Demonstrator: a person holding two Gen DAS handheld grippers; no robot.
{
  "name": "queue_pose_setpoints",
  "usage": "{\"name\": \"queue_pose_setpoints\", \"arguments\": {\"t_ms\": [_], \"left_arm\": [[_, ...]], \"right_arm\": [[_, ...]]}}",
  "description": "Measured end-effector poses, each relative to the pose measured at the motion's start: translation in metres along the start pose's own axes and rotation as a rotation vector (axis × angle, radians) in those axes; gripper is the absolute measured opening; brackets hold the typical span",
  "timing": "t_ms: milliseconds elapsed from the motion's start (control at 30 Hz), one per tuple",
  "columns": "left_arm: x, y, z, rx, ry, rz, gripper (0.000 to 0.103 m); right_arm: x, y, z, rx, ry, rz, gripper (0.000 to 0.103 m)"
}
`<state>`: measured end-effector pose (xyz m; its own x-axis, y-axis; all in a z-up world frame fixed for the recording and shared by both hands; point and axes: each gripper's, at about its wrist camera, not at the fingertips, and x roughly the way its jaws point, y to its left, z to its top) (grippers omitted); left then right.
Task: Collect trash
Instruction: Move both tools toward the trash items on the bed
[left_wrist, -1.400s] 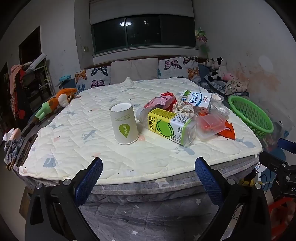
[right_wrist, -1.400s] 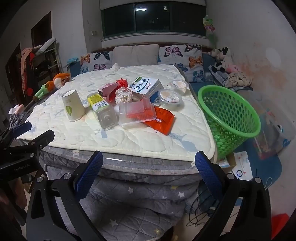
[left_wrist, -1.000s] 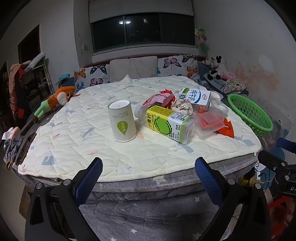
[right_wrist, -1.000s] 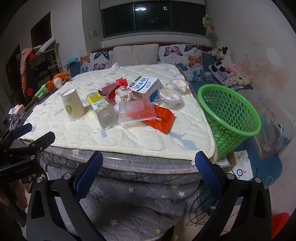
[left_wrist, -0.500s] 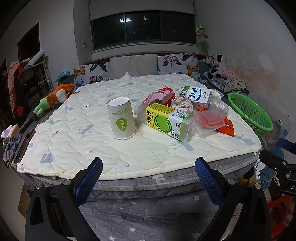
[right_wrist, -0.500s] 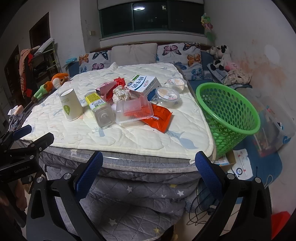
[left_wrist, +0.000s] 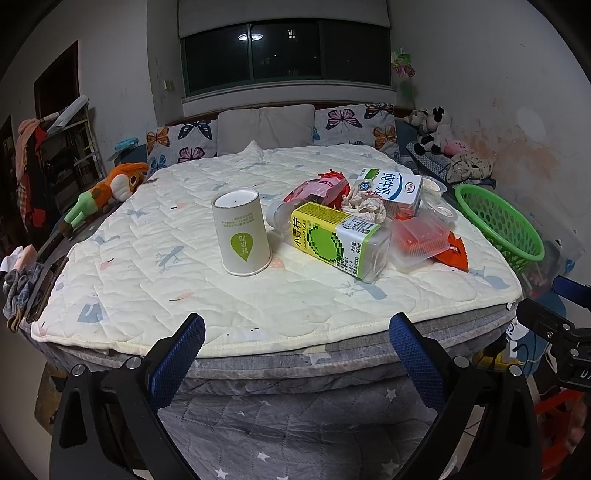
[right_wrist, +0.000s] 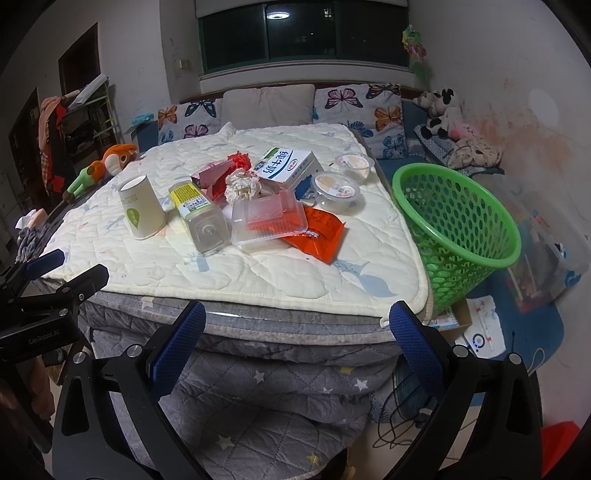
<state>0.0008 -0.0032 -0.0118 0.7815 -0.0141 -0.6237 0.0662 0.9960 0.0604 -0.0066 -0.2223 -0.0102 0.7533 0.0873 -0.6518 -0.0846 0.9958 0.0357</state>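
Trash, from an upturned paper cup (left_wrist: 242, 232) to a lying clear juice bottle (left_wrist: 334, 238), littered the quilted bed (left_wrist: 147, 266), so I judged my empty left gripper (left_wrist: 295, 345) and right gripper (right_wrist: 295, 332), jaws wide apart, should take the nearest piece first, then reach the green mesh basket (right_wrist: 458, 221).

On the quilt ahead of me a paper cup (left_wrist: 242, 232) stands upside down. Just right of it a clear bottle (left_wrist: 334, 239) with a yellow-green label lies on its side, touching a clear plastic tray (left_wrist: 419, 240) that rests on an orange wrapper (right_wrist: 318, 233). Behind them sit crumpled paper (right_wrist: 242, 186), a milk carton (left_wrist: 395, 189), a red packet (left_wrist: 317, 189) and two sealed cups (right_wrist: 337, 189). A green basket (right_wrist: 458, 218) stands beside the bed.
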Motion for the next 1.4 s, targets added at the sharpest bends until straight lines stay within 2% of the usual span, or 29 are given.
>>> {"name": "queue_pose_setpoints", "arguments": {"t_ms": [1400], "left_arm": [[0.015, 0.000, 0.000, -0.018, 0.042, -0.016, 0.097]], "right_arm": [[0.017, -0.005, -0.004, 0.011, 0.038, 0.009, 0.099]]}}
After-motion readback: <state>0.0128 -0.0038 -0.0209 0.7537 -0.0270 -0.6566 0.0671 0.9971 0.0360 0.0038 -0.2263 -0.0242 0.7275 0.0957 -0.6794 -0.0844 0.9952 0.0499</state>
